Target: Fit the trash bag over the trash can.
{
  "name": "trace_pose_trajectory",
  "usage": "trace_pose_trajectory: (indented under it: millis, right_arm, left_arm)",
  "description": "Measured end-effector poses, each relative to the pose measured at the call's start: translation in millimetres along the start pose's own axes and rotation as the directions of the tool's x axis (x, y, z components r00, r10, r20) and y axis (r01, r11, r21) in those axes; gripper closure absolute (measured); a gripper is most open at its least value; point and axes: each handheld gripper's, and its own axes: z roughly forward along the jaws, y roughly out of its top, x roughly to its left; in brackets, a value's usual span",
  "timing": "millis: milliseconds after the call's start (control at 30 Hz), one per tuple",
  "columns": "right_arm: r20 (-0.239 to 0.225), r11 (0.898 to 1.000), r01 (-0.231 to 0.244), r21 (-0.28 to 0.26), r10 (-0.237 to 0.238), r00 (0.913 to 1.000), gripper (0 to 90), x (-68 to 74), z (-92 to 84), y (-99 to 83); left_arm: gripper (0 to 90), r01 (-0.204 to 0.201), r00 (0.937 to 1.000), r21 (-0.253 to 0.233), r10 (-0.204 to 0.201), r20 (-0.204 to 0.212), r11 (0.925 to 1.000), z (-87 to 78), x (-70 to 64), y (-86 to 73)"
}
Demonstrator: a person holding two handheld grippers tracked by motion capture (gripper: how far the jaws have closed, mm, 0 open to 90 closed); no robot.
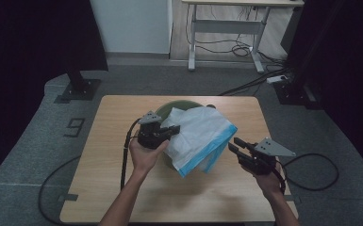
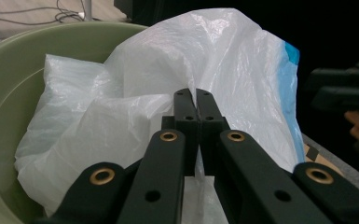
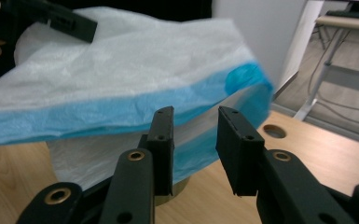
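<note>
The thin, crinkled white plastic bag with a blue band along its edge [image 1: 200, 136] looks translucent and faintly glossy. The round pale green plastic bin [image 2: 9, 93] under it has a smooth, satin wall. The light wooden table [image 1: 122, 188] is smooth and matt, and the black jaws of both grippers are matt plastic with brass-coloured metal rivets.

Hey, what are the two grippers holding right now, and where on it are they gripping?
The left gripper is shut on a fold of the white plastic bag over the green bin. The right gripper is open, holding nothing, beside the bag's blue edge.

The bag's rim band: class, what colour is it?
Blue, against the white plastic bag; the band shows best in the right gripper view.
</note>
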Motion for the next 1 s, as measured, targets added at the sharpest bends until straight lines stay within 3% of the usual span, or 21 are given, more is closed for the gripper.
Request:
trace_pose_trajectory:
  millis: [267,567,700,767,933,1000]
  right_arm:
    - [-0.008,0.998,-0.056,0.018,0.056,0.9984,63.9,-1.4,20.2,-11.3]
    - [0.016,0.998,-0.069,0.014,0.069,0.9975,62.3,-4.4,27.5,-7.5]
    - [0.011,0.995,-0.096,-0.011,0.096,0.9953,62.7,-5.5,30.4,-2.6]
    - [0.005,0.994,-0.105,-0.022,0.105,0.9944,66.1,-5.8,31.0,0.8]
    - [-0.007,0.994,-0.1,-0.041,0.099,0.995,88.1,-5.7,31.8,8.9]
    - [-0.012,0.994,-0.099,-0.048,0.098,0.9951,88.6,-4.4,31.7,11.9]
  left_arm:
    - [89.6,0.013,0.9998,0.007,-0.013,0.015,0.9999,-0.2,3.5,0.1]
    - [89.7,0.018,0.9995,0.005,-0.018,0.025,0.9998,-0.2,3.1,0.4]
    - [89.6,0.016,0.9996,0.009,-0.016,0.025,0.9998,-0.8,4.0,0.4]
    - [89.6,0.014,0.9995,0.006,-0.014,0.027,0.9999,-1.4,4.5,0.3]
    - [89.6,0.008,0.9992,0.01,-0.008,0.039,0.9999,-3.4,5.1,0.1]
    - [87.6,0.003,0.9992,0.002,-0.003,0.04,1.0,-4.8,4.1,-0.1]
